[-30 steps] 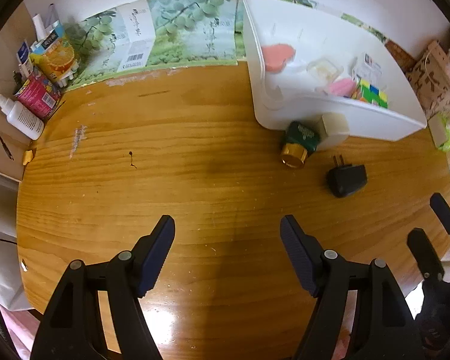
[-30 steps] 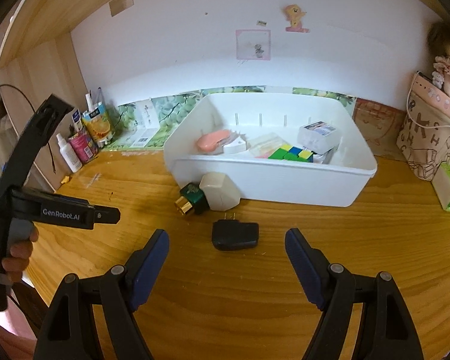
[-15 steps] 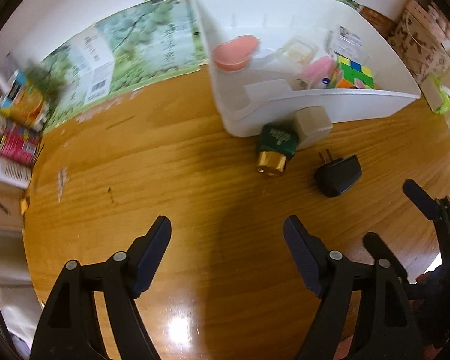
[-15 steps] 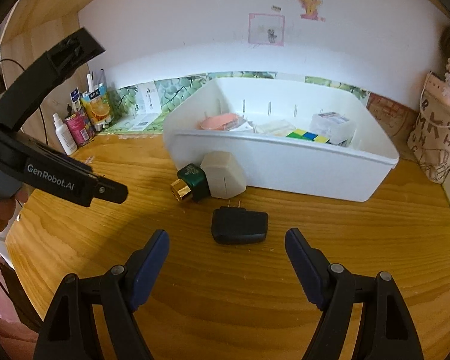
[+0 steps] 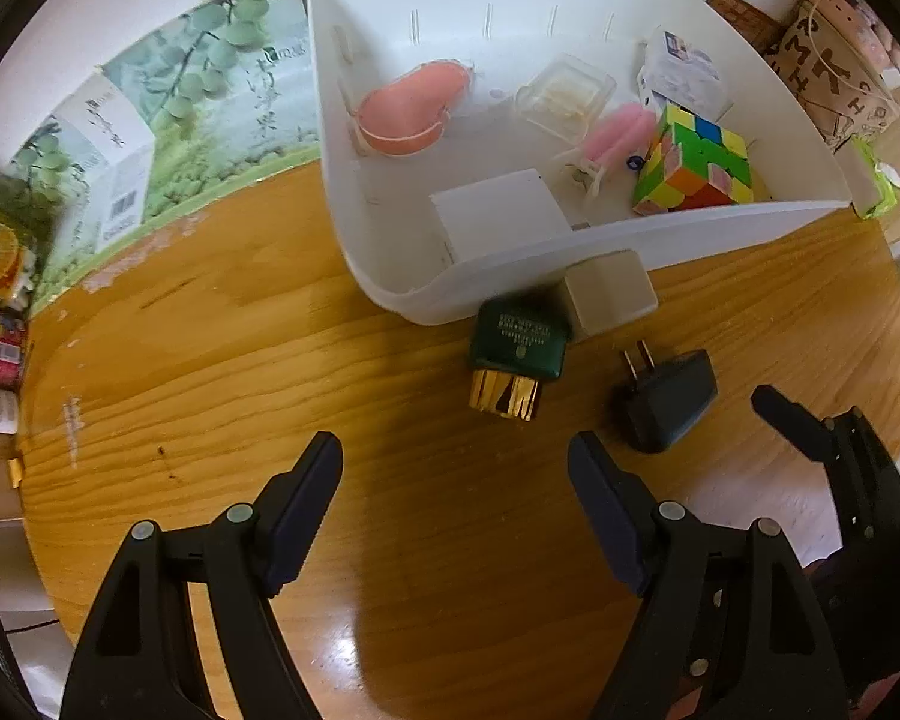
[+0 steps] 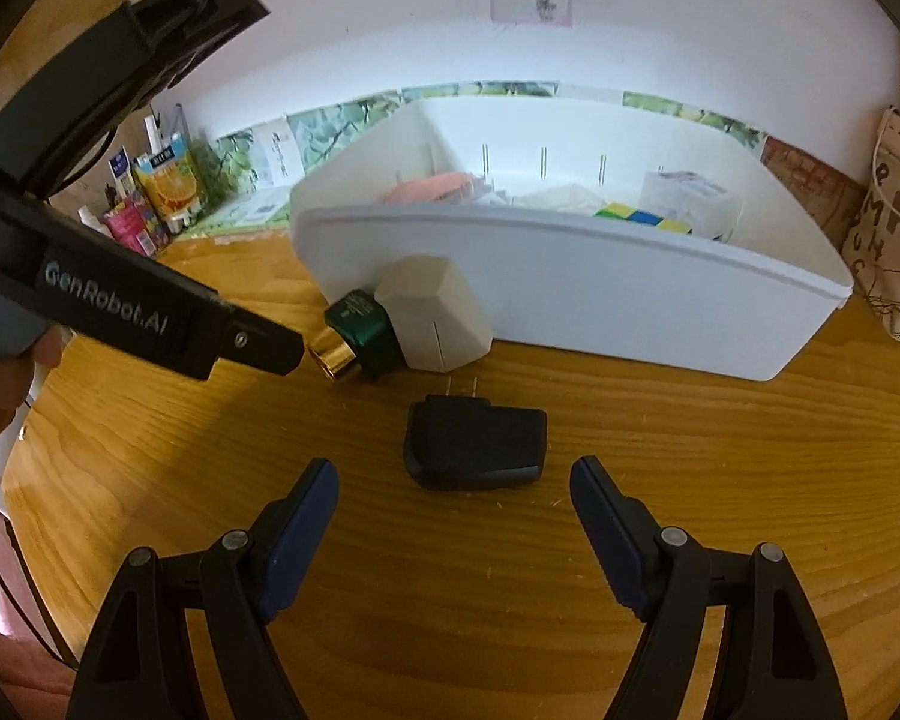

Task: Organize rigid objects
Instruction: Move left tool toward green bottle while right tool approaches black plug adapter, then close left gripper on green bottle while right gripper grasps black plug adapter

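Observation:
A white bin (image 5: pixel 720 234) (image 6: pixel 570 300) stands on the wooden table and holds a colour cube (image 5: pixel 693 171), a pink case (image 5: pixel 411 111) and several small items. In front of it lie a green bottle with a gold cap (image 5: pixel 513 357) (image 6: pixel 360 339), a cream plug block (image 5: pixel 609 294) (image 6: pixel 435 321) and a black plug adapter (image 5: pixel 663 399) (image 6: pixel 474 447). My left gripper (image 5: pixel 453 480) is open and empty, just short of the green bottle. My right gripper (image 6: pixel 453 501) is open and empty, with the black adapter just ahead between its fingers.
Juice cartons and small bottles (image 6: pixel 150 204) stand at the table's left end against the wall. A patterned paper bag (image 6: pixel 894 240) stands right of the bin. A green-printed sheet (image 5: pixel 210 114) lies along the back edge.
Both grippers have moved forward toward the bin. The green bottle and black adapter are now much closer to the open fingers. Nothing was grasped.

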The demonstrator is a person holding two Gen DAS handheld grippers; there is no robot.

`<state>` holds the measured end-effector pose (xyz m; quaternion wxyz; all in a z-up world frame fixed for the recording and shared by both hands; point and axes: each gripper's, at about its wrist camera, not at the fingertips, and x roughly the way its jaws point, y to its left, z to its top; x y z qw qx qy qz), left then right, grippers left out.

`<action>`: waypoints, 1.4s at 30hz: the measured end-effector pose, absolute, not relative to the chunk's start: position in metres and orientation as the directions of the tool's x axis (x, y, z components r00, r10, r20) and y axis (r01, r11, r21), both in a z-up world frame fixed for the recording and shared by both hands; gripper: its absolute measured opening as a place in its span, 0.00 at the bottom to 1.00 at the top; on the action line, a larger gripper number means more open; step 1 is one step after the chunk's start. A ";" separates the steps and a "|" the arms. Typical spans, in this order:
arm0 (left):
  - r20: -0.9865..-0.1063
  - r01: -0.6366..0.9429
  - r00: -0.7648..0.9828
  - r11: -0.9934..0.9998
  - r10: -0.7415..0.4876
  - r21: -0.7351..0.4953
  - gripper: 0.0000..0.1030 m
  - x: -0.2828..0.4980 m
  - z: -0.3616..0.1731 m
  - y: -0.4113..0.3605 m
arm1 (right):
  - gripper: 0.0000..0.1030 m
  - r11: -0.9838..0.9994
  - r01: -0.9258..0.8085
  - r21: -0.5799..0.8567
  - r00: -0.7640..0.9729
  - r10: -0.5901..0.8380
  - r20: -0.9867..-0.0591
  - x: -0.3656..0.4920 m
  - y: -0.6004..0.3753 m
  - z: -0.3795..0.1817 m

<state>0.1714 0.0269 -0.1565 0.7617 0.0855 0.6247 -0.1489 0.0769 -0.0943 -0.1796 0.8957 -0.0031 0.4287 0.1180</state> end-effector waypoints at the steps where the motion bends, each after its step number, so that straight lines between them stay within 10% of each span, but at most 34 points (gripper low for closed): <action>1: -0.977 0.333 0.174 0.941 -0.123 -0.059 0.78 0.174 -0.158 0.027 | 0.78 0.973 -0.212 0.096 0.599 0.207 -0.774 0.079 -0.094 -0.182; 42: -0.962 0.373 0.153 0.915 -0.225 -0.155 0.69 0.218 -0.206 0.008 | 0.78 0.963 -0.268 0.002 0.568 0.160 -0.807 0.104 -0.074 -0.213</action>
